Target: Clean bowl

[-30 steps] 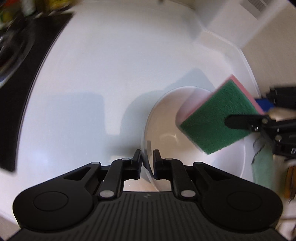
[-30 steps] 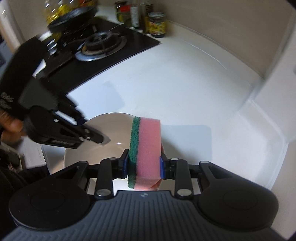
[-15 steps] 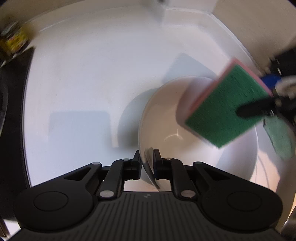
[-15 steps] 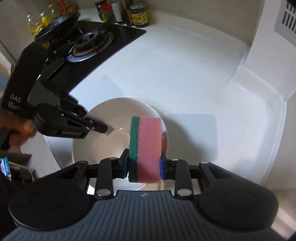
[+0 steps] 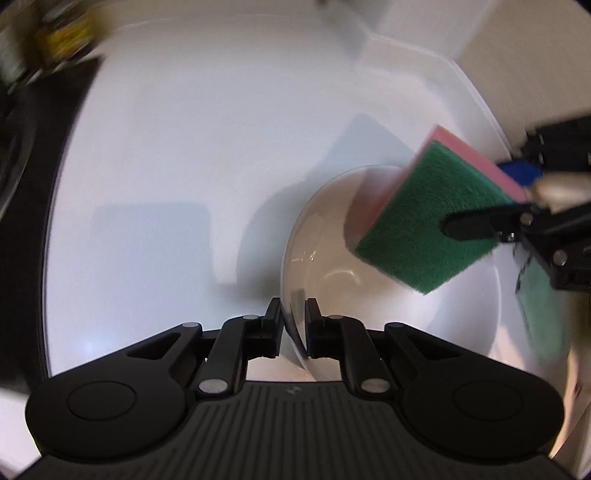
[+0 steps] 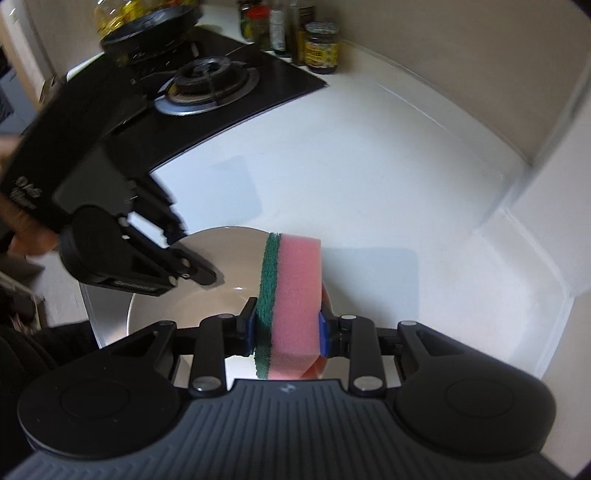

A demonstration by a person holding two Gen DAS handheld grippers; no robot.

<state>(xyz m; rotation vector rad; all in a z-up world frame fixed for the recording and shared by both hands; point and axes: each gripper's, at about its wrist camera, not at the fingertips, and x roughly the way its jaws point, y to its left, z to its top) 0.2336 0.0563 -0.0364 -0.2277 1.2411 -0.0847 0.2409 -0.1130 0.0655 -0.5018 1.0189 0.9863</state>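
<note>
Through your left wrist camera, your left gripper [image 5: 293, 321] is clamped on the near rim of the bowl [image 5: 399, 295], one finger outside the wall and one inside, so the white bowl sits just ahead and to the right of the fingers on the white counter [image 5: 192, 155]. The sponge [image 5: 432, 218] hangs over the far right part of the bowl with its green scouring face turned toward this camera and a strip of pink showing along the upper edge; a dark finger [image 5: 472, 227] of your right gripper presses against that green face. At the left edge you can make out the black stove [image 5: 26, 155] (blurred, as are the jars at the top left corner). Through your right wrist camera, your right gripper [image 6: 286, 330] is squeezed onto the sponge [image 6: 295, 295], which stands on edge between the blue-padded fingers, green layer to the left and pink foam to the right. The bowl [image 6: 221, 266] lies directly beneath and behind the sponge, and whether the sponge touches its inner surface you cannot tell from here. Your left gripper [image 6: 207, 275] reaches in from the left, its fingertips at the bowl's rim. Farther back, the stove [image 6: 229, 96] carries a round burner [image 6: 207, 86] and a dark pan [image 6: 147, 26], with a row of jars and bottles [image 6: 295, 33] standing by the wall beside it.
</note>
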